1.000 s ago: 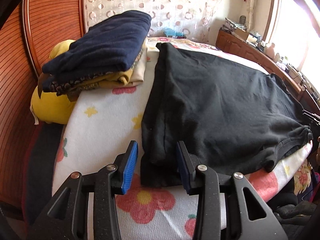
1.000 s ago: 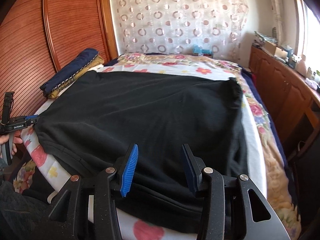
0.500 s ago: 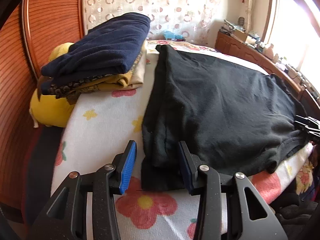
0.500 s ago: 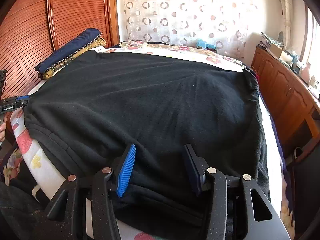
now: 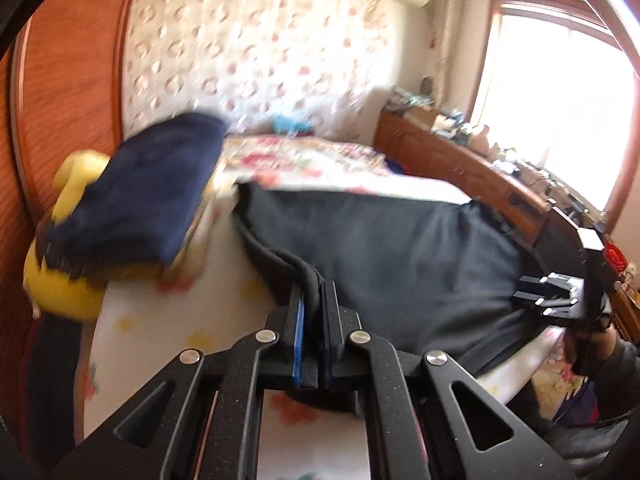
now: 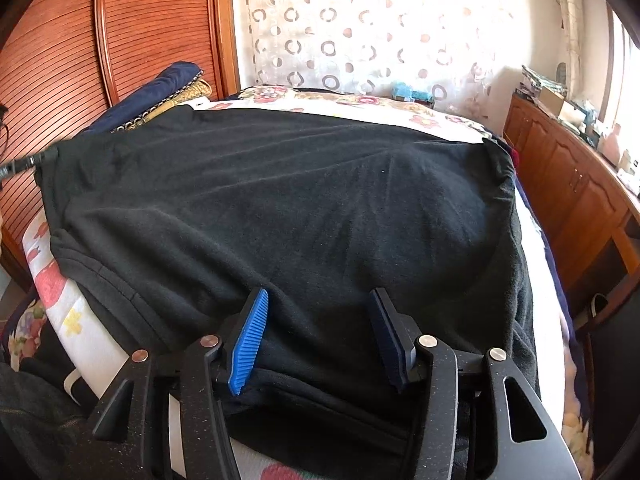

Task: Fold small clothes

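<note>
A large black garment [image 6: 300, 200] lies spread over the floral bed; it also shows in the left wrist view [image 5: 400, 248]. My left gripper [image 5: 313, 296] is shut on the garment's near left edge and lifts it, with the cloth bunched between the blue pads. My right gripper [image 6: 320, 304] is open, its fingers straddling the garment's near hem, pressed on the cloth. The right gripper shows at the right of the left wrist view [image 5: 548, 296]. The left gripper's tip shows at the far left of the right wrist view [image 6: 24, 162].
A stack of folded clothes topped by a navy piece [image 5: 140, 200] sits at the bed's left on a yellow cushion [image 5: 60, 284], against a wooden wardrobe [image 6: 60, 60]. A wooden cabinet [image 6: 572, 184] with clutter runs along the right. A patterned curtain [image 6: 360, 32] hangs behind.
My left gripper has shut on the black garment's edge and risen with it, the view tilting up. My right gripper has moved further onto the garment and stays open.
</note>
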